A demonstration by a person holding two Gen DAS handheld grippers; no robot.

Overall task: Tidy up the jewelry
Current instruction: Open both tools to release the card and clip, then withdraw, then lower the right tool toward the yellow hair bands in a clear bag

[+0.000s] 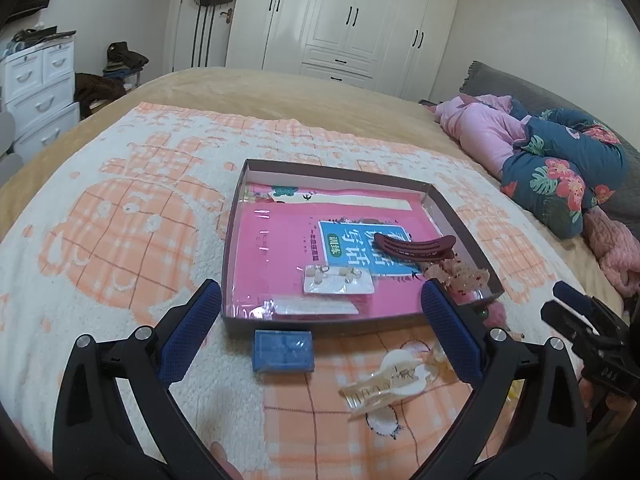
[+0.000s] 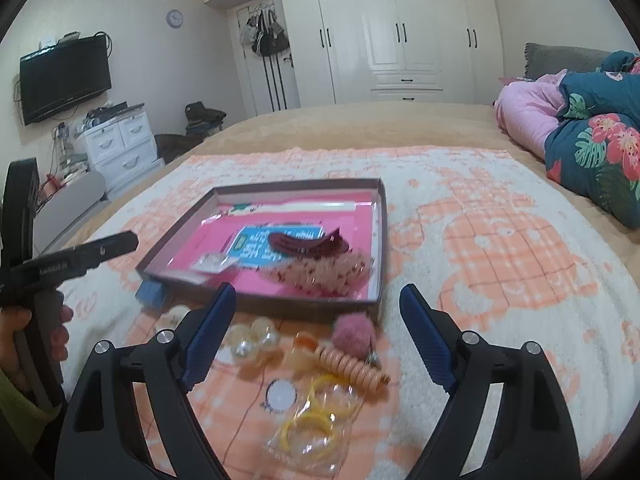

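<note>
In the left wrist view the left gripper (image 1: 320,320) hangs released, fingers spread wide, over the near rim of the shallow box (image 1: 234,216), where a maroon hair clip (image 1: 414,246) and an earring card (image 1: 338,280) lie inside; a blue case (image 1: 283,351) touches the box's near wall outside and a cream claw clip (image 1: 386,380) sits near that wall on the blanket (image 1: 120,220). In the right wrist view the right gripper (image 2: 318,330) is likewise released and empty, short of the box's near right corner, above a coiled hair tie (image 2: 352,366), a pink pom-pom (image 2: 352,334), pearl beads (image 2: 252,336) and a bag of yellow bands (image 2: 316,424), with bare blanket to the box's right.

I'm seeing soft, even indoor light, no hard shadows. Glare streaks the glossy wardrobe doors (image 2: 400,32). Both fisheye views bow hard at the rims, corners black. My right wrist view smears with motion blur; the left stays crisp.
</note>
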